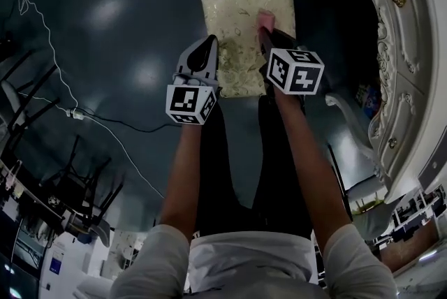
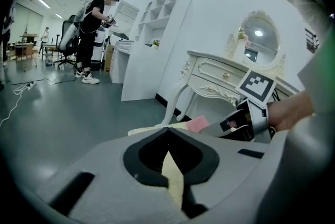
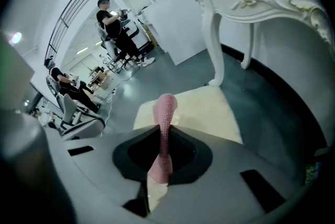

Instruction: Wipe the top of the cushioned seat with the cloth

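My right gripper (image 1: 267, 35) is clamped on the pink knitted cloth (image 1: 265, 19), whose free end pokes out past the jaws over the far right part of the cream, gold-patterned cushioned seat (image 1: 237, 46); whether the cloth presses on the fabric I cannot tell for sure. My left gripper (image 1: 207, 49) hangs at the seat's left edge, jaws together with nothing in them. I judge a wiping stroke is in hand; how much of the top is already wiped does not show. The next move calls for a firm pinch, the cloth laid flat, and an even drag across the top without bunching.
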